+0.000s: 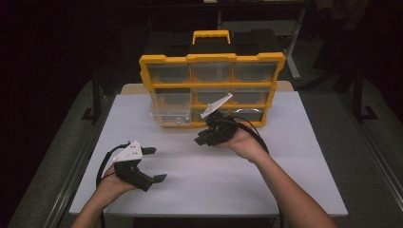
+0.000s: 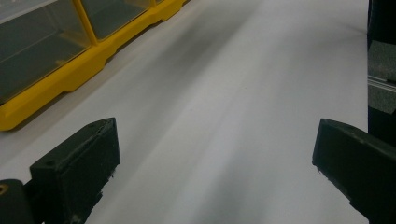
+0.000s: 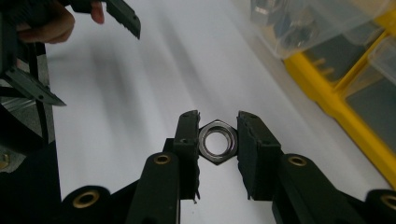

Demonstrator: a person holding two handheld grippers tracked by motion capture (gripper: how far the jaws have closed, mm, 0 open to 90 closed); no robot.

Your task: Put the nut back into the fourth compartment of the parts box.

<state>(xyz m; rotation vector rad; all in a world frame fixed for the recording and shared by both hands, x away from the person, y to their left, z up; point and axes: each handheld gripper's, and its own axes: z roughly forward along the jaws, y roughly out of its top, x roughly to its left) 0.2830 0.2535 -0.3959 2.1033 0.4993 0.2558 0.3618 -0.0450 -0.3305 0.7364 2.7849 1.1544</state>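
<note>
Yellow organizer (image 1: 212,59), drawer (image 3: 299,23) seemingly of nuts, ajar.

Nut (image 3: 216,147) before drawer cabinet (image 1: 211,88), seemingly

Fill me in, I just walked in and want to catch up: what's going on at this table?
A person works at a white table with a hand-held gripper in each hand. The right hand-held gripper is shut on a metal hex nut, pinched by its flat sides and held above the table in front of a yellow parts organizer, whose bottom-left clear drawer is pulled out. The left hand-held gripper is over the near left of the table, jaws wide open with nothing between them.
</note>
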